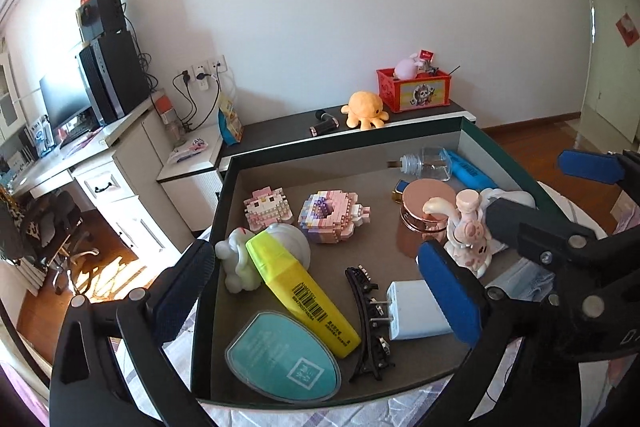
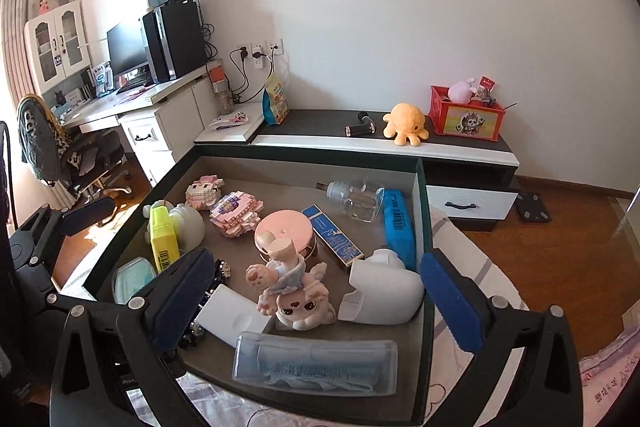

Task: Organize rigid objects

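**Both tools spread over a full tray**

My left tool (image 1: 316, 287) hangs with its jaws spread wide and nothing between the pads; my right tool (image 2: 316, 291) is spread the same way, pinching nothing.

Everything to be sorted lies in one dark-rimmed tray (image 2: 424, 227) with a grey floor. I count two pink brick-built figures (image 1: 269, 207), side by side at the far left. Two highlighters: a yellow one (image 1: 302, 291) leaning on a white rabbit figure (image 1: 236, 263), and a blue one (image 2: 398, 227) along the right wall. One clear glass bottle (image 2: 356, 201) on its side at the back, one round rose-gold compact (image 2: 286, 233) mid-tray, one slim blue box (image 2: 332, 239) beside it. One pink rabbit figurine (image 2: 292, 287) tipped over in the middle, one white charger plug (image 1: 416, 309), one black hair clip (image 1: 366, 319), one teal shield-shaped case (image 1: 284, 357), one white curved piece (image 2: 384, 291) that may be an inhaler, and one clear pack of face masks (image 2: 316, 363) nearest me.

The tray rests on a pale checked cloth (image 2: 476, 259). Behind it runs a low dark-topped cabinet (image 2: 320, 123) carrying one orange octopus plush (image 2: 406, 123) and one red crate (image 2: 466, 117). A white counter (image 2: 120, 107) with a monitor stands at the left, over wood flooring.
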The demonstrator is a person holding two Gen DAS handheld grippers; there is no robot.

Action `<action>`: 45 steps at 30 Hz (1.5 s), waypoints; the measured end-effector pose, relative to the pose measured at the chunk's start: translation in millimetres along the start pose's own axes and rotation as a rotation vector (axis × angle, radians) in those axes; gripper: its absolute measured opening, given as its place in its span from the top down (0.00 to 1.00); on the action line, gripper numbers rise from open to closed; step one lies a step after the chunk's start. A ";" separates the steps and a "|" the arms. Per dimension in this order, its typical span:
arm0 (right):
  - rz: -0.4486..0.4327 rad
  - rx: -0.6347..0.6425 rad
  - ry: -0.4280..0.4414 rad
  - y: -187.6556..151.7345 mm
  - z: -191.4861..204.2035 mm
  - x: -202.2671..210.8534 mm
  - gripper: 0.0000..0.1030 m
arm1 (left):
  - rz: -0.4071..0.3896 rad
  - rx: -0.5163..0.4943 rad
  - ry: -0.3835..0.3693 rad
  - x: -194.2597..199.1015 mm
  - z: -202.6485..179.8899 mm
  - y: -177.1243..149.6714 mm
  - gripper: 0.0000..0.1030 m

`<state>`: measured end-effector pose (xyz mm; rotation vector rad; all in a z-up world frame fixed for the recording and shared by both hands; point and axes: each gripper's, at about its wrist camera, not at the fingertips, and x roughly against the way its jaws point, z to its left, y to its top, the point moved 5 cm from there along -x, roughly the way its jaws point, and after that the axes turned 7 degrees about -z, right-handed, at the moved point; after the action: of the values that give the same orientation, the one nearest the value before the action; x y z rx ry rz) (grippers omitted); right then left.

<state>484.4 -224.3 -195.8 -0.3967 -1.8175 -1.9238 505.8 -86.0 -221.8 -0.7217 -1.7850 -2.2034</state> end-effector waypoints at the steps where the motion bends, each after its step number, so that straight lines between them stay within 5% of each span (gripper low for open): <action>1: -0.009 -0.001 -0.007 0.1 -0.7 6.7 0.00 | -0.001 0.010 0.000 3.7 1.8 -0.5 0.00; 12: -0.021 -0.004 -0.068 -10.2 -5.0 58.0 0.00 | 0.036 0.136 -0.040 54.9 11.9 -9.8 0.00; 45: -0.293 0.033 -0.033 -49.4 68.0 316.5 0.00 | -0.319 0.132 0.098 354.4 13.7 -24.5 0.00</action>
<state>182.4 -197.7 -72.1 -0.1572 -2.0192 -2.0838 194.2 -18.6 -64.4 -0.3124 -2.0917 -2.2347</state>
